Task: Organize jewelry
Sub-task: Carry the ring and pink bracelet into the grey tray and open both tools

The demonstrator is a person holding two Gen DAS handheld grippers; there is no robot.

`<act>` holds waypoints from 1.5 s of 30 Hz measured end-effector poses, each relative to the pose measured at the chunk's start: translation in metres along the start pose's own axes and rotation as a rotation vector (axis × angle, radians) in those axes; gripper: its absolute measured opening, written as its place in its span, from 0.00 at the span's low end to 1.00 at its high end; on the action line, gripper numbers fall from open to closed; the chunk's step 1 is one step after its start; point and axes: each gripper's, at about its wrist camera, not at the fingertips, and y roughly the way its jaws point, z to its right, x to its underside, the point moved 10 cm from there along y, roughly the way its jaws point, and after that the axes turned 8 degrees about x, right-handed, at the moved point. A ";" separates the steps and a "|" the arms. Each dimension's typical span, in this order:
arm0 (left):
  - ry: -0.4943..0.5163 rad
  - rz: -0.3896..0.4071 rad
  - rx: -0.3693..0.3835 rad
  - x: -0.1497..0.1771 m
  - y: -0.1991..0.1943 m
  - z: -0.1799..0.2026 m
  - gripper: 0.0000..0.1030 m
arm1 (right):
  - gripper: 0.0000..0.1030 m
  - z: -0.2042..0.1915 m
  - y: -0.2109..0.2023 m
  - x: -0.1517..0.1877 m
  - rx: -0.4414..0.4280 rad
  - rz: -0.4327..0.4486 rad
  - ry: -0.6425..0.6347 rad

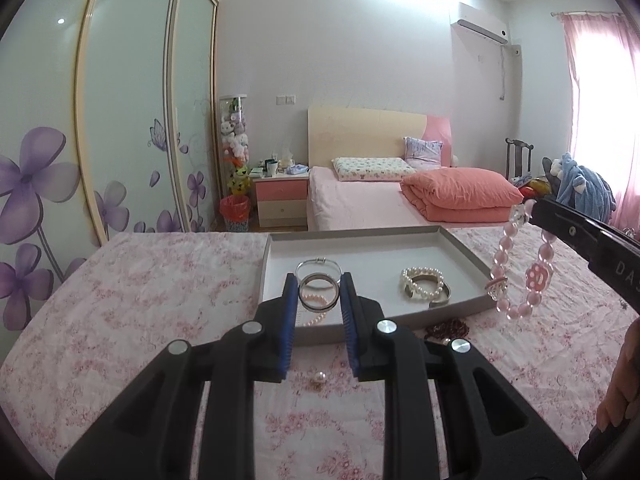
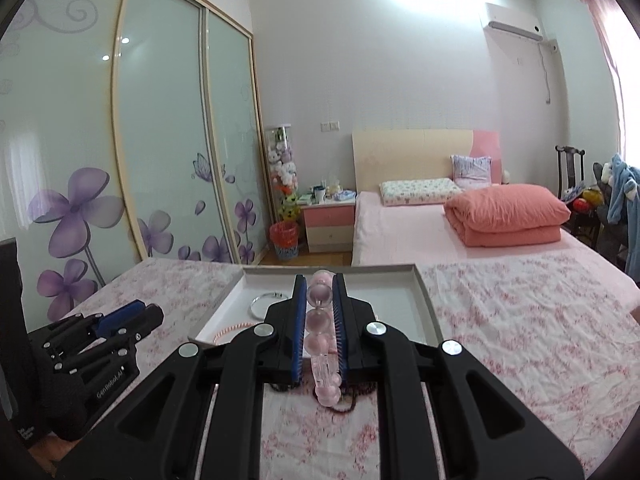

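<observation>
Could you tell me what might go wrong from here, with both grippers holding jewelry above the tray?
1. The pink bead bracelet dangles from the right gripper; it could swing and miss the tray.
2. The left gripper pinches a ring-shaped bangle by its edges; it might slip out.

One grey tray [image 1: 464, 254], two grippers — and seven jewelry pieces: six bracelets or bangles, one loose pearl [image 1: 320, 377].

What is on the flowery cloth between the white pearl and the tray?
Nothing: in the left wrist view only bare flowery cloth lies between the loose pearl and the grey tray's near wall.
</observation>
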 end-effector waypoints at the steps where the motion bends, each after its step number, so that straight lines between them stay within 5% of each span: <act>1: 0.002 0.002 0.001 -0.001 0.000 0.002 0.21 | 0.13 0.000 0.001 -0.001 0.001 0.004 -0.001; 21: 0.014 -0.019 0.033 -0.024 0.066 0.002 0.21 | 0.13 -0.002 0.060 -0.025 0.007 -0.004 0.027; 41: -0.008 -0.168 0.059 0.003 0.160 -0.012 0.22 | 0.14 0.003 0.167 0.027 -0.030 -0.282 0.119; 45: -0.017 -0.168 0.053 0.004 0.163 -0.016 0.30 | 0.31 0.013 0.166 0.029 -0.008 -0.274 0.137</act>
